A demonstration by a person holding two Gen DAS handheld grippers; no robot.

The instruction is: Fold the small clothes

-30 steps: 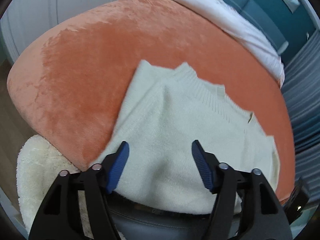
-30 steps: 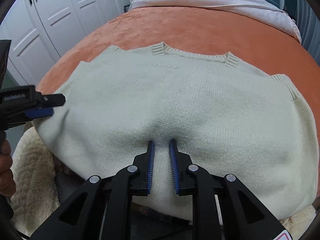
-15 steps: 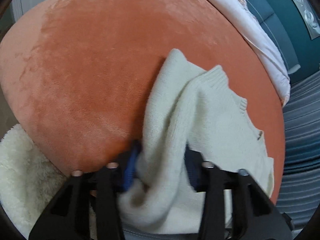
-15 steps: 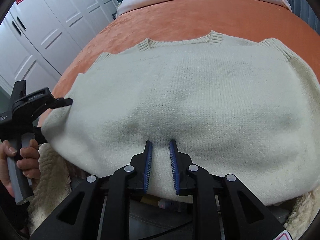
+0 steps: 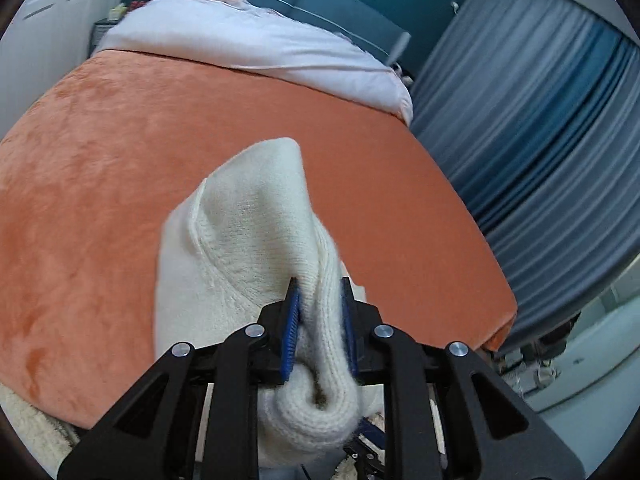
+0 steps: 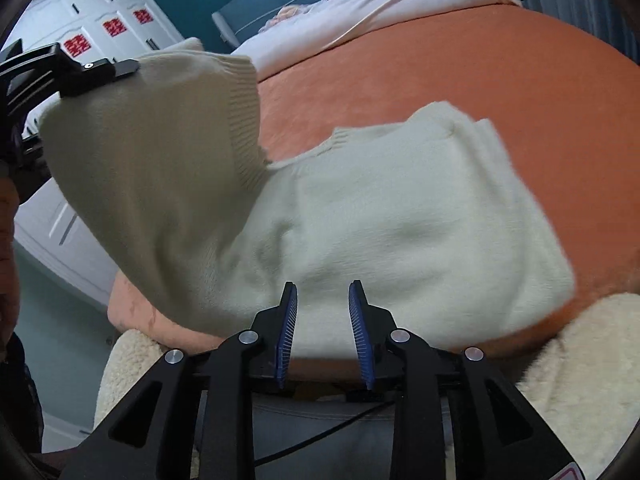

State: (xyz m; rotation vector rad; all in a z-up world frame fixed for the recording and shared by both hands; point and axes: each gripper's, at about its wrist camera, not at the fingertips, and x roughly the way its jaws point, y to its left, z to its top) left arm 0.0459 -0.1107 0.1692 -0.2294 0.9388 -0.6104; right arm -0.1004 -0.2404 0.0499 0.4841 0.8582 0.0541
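So, starting at the tongs: the left gripper (image 5: 318, 312) is clamped onto a thick bunched roll of the cream knit sweater (image 6: 400, 232), its jaws having just closed down on that fabric. In the right wrist view you can see it off at the left edge, holding one side of the sweater up in the air like a flap, ribbed hem hanging down. The right gripper (image 6: 323, 332) has just been opening; its blue pads (image 6: 288, 332) stand apart with nothing pinched between them, hovering at the near edge of the sweater. I can't tell if the tips are brushing the knit or just above it.

The rest of the sweater lies flat on the orange blanket (image 5: 100, 200) covering the bed, toward the near edge, with a fluffy white throw (image 6: 580, 360) just below it. White bedding (image 5: 240, 44) is bunched at the far end, grey-blue curtains (image 5: 540, 140) off to the right.

Handling-wise, I'd guess this thing is light but bulky, totally floppy, and a bit stretchy. It sags wherever it isn't held and probably drags on that plush blanket instead of sliding. The ribbed hem or a side seam looks like the best place to grab, since a single thin layer could slip out. Take a decent pinch of fabric, not a nibble.
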